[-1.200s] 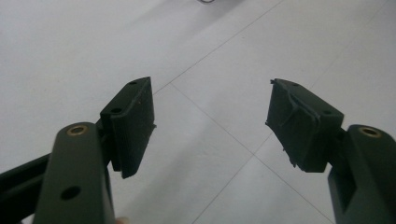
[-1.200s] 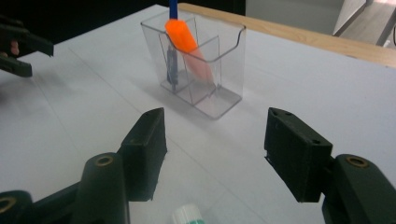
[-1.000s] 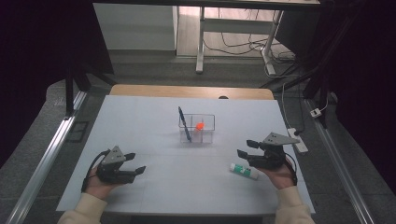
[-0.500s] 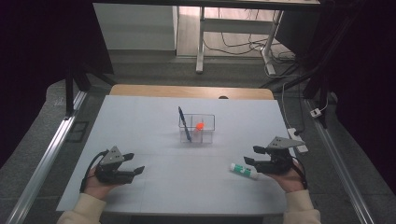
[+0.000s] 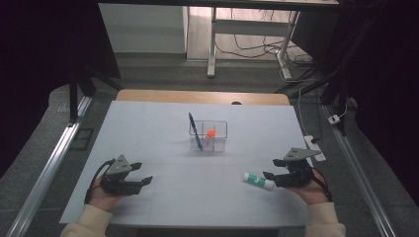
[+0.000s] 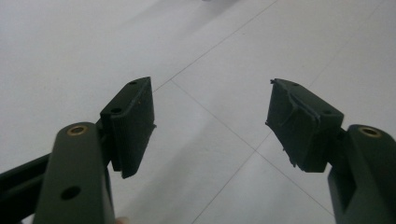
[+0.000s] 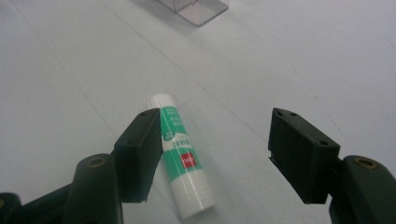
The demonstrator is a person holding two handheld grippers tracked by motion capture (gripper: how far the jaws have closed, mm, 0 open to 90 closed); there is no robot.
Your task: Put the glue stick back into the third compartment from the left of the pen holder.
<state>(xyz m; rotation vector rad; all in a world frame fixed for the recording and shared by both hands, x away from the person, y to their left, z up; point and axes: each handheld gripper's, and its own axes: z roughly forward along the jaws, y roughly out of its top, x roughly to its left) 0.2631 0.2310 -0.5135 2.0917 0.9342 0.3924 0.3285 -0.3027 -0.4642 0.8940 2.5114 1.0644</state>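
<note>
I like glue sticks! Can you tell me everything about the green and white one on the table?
The glue stick is a short round tube, plastic by its look, with white ends and a green label bearing a small red patch. Its cap is on. It lies flat on the white table, just in front of the right gripper, between its open fingers; neither visibly presses it.

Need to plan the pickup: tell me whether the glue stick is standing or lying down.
Lying down. The glue stick rests flat on its side on the white table, just ahead of the open right gripper, untouched by its jaws.
</note>
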